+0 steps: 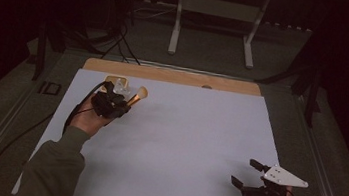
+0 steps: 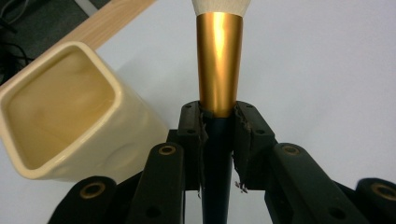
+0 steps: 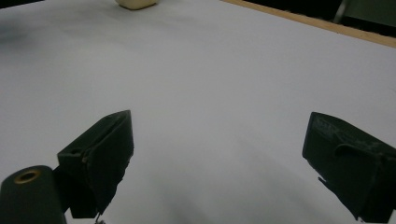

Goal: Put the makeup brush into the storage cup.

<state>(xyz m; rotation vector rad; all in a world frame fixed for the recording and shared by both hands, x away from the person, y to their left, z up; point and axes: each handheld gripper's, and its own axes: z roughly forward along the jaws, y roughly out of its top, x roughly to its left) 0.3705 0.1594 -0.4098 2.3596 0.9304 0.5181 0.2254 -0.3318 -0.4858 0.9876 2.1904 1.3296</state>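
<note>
Gripping brush (image 2: 218, 60) by glossy gold ferrule, left hand-held gripper (image 2: 219, 126); right hand-held gripper (image 3: 219, 154) released; square cream cup (image 2: 60, 112) beside

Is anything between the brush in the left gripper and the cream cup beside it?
Nothing visible. The left gripper is shut on the brush, and the cup stands close beside it with its mouth open and unblocked.
</note>
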